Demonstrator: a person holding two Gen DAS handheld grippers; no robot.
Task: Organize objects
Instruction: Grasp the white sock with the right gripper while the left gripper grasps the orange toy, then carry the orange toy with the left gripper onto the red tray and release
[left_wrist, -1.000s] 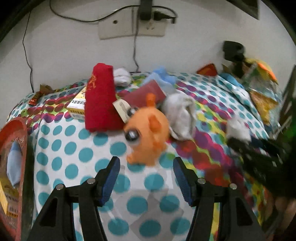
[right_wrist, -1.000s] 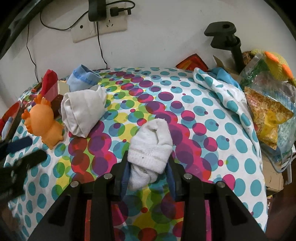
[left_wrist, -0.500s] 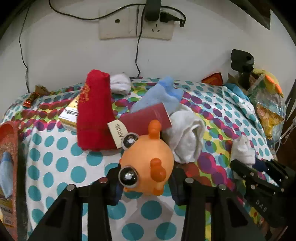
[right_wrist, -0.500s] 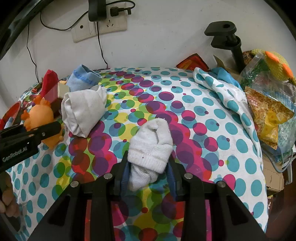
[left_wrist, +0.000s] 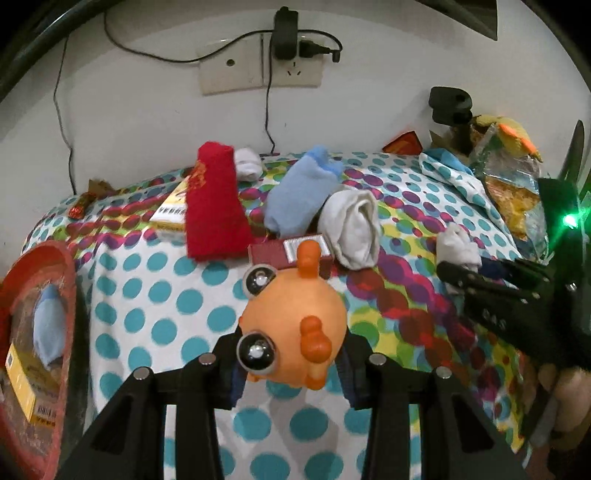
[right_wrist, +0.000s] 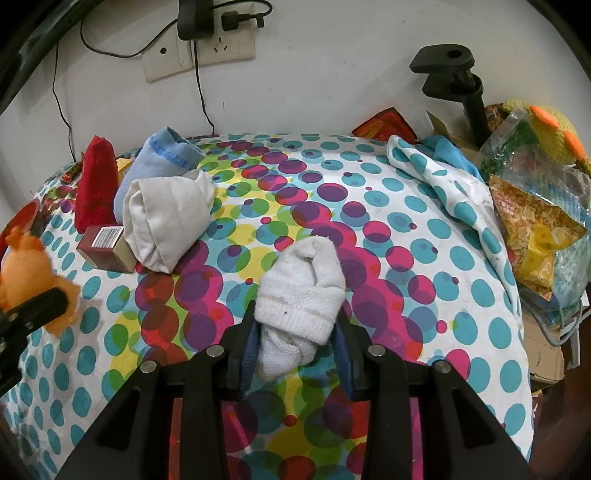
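lying lengthwise between the right tongs, white sock points away.

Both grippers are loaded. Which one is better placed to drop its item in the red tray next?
Left. Its gripper holds the orange toy, and the red tray sits at that view's left edge. The right gripper, holding the white sock, is farther off.

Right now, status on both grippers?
Left gripper shut on orange toy. Right gripper shut on white sock. Nothing blocking either.

A home: socks, toys, wall socket, dotted tablecloth.
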